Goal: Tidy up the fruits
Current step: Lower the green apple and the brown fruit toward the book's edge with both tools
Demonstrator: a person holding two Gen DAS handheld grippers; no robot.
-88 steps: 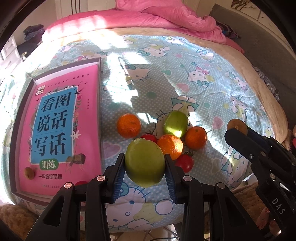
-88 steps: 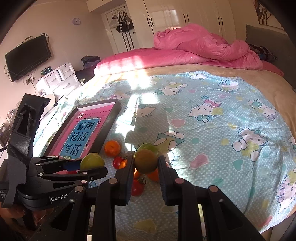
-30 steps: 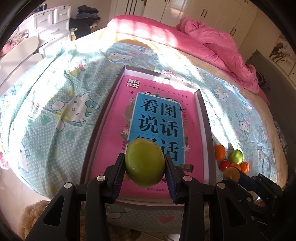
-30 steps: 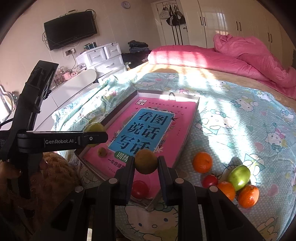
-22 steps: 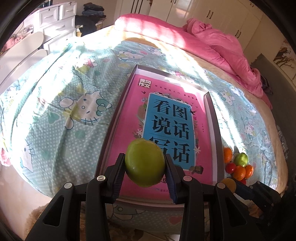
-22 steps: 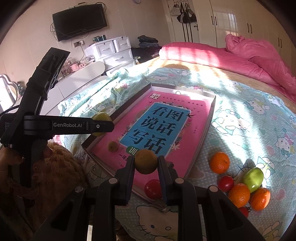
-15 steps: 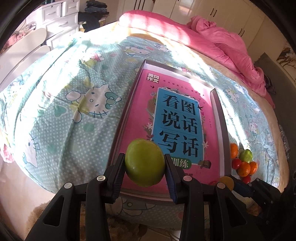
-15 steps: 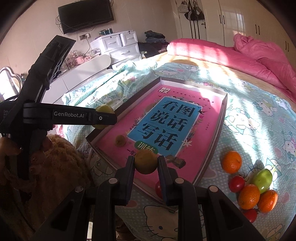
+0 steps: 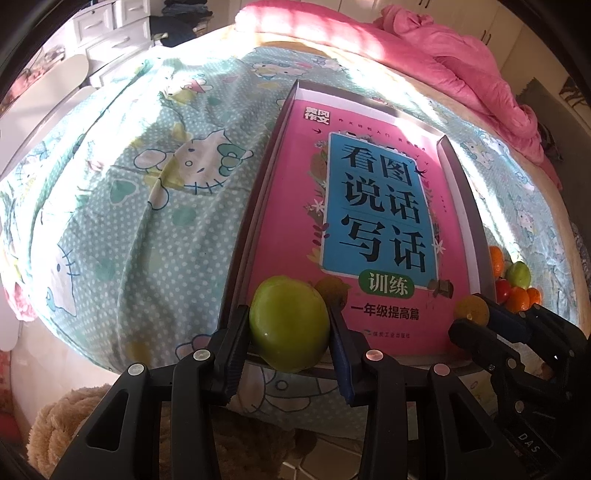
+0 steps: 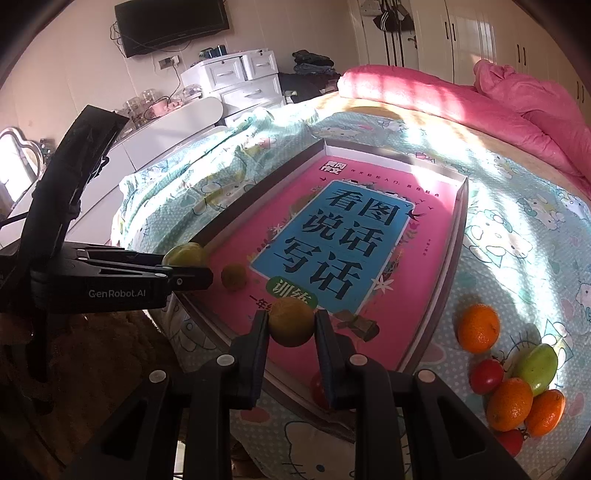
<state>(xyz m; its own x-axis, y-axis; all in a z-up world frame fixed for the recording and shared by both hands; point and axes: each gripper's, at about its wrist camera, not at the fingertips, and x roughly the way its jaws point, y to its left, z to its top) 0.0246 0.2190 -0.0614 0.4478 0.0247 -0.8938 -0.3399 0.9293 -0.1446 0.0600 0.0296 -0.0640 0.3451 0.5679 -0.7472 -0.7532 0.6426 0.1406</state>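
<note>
My left gripper [image 9: 290,330] is shut on a green apple [image 9: 290,323] over the near left corner of the shallow grey tray [image 9: 255,210], which holds a pink book [image 9: 373,206]. From the right wrist view, the left gripper [image 10: 190,267] and its apple [image 10: 184,254] hover at the tray's near left edge. My right gripper [image 10: 291,330] is shut on a brownish-orange fruit [image 10: 291,325] above the tray's near end. A small yellowish fruit [image 10: 233,276] and a red tomato [image 10: 317,386] lie in the tray. Loose oranges [image 10: 478,328], tomatoes [image 10: 487,376] and a green apple [image 10: 537,363] sit on the bedspread to the right.
The tray lies on a patterned bedspread [image 9: 147,206] near the bed's edge. A pink duvet [image 10: 524,110] is bunched at the far side. A white dresser [image 10: 240,77] and a wall television [image 10: 170,24] stand to the left. A brown plush thing [image 9: 51,432] lies below the bed edge.
Both grippers have sunk and come closer to the near end of the tray, each still holding its fruit. The tray and book fill more of both views.
</note>
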